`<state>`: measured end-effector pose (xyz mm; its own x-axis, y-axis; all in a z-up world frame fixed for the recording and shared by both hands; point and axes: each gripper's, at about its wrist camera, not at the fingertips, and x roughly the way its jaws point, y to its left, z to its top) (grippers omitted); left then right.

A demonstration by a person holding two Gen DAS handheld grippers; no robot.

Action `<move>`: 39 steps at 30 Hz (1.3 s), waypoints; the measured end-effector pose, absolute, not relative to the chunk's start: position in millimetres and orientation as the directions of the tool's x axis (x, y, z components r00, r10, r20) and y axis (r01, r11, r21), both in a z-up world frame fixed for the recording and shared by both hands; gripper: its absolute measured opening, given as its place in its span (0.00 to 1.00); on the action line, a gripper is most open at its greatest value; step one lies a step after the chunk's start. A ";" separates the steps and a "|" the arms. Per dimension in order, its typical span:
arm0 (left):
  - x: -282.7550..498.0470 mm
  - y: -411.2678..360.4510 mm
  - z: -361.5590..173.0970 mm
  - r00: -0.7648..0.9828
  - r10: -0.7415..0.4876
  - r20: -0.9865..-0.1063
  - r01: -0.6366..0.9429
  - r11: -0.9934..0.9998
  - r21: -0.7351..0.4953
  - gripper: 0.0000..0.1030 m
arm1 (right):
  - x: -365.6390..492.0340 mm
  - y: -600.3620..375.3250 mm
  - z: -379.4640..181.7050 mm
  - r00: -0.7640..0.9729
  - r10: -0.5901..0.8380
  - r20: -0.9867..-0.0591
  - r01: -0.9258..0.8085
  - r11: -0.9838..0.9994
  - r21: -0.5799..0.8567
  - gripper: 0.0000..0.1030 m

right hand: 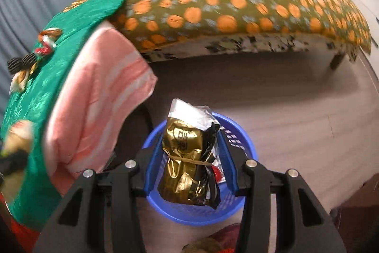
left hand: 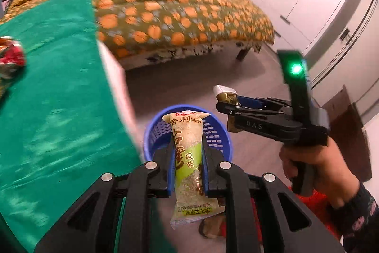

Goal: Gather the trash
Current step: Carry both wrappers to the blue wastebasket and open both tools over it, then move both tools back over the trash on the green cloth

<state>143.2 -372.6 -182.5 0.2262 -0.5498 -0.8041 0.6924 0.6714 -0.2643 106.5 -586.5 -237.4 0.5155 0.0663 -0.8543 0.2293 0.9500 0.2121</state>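
Several wrappers (right hand: pixel 35 51) litter green cloth (left hand: pixel 52 87) beside bed (right hand: pixel 236 4).

Left claw (left hand: pixel 188 158): both blue-lined fingers pressed against the sides of a green snack packet (left hand: pixel 189 165), which stands lengthwise between them; claw directly above the blue basket (left hand: pixel 220 134).
Right claw (right hand: pixel 189 158): fingers clamped on a gold foil wrapper (right hand: pixel 187 158), above the blue basket too; in the left wrist view it sits to the right of the basket rim, fingers pointing left.
Right hand (left hand: pixel 315 163): wrapped around the claw's handle, dark patterned sleeve at the wrist.
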 end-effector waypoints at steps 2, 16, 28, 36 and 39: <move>148.5 -394.9 -200.1 0.213 -0.535 -0.817 0.685 0.678 -0.265 0.16 | 105.2 -597.5 -243.4 0.513 0.070 -0.856 0.248 0.942 0.225 0.44; 177.7 -453.0 -274.3 0.228 -0.471 -0.852 0.654 0.722 -0.225 0.53 | 102.9 -631.7 -266.2 0.511 0.159 -0.845 0.307 0.884 0.352 0.68; 141.6 -407.2 -200.9 0.269 -0.590 -0.761 0.684 0.674 -0.280 0.72 | 104.5 -613.7 -219.8 0.585 -0.018 -0.811 0.310 0.929 0.203 0.75; 127.2 -287.3 -166.4 0.393 -0.548 -0.738 0.626 0.747 -0.222 0.79 | 107.5 -548.8 -173.8 0.714 -0.089 -0.695 0.205 0.975 0.086 0.76; 136.0 -224.7 -166.5 0.453 -0.480 -0.751 0.555 0.811 -0.184 0.80 | 109.8 -512.9 -165.4 0.738 -0.059 -0.672 0.144 0.987 0.071 0.76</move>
<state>136.0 -224.7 -166.5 0.4531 -0.4800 -0.7512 0.5548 0.8115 -0.1838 109.8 -512.9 -165.4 0.7380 -0.0591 -0.6722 0.1437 0.9871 0.0709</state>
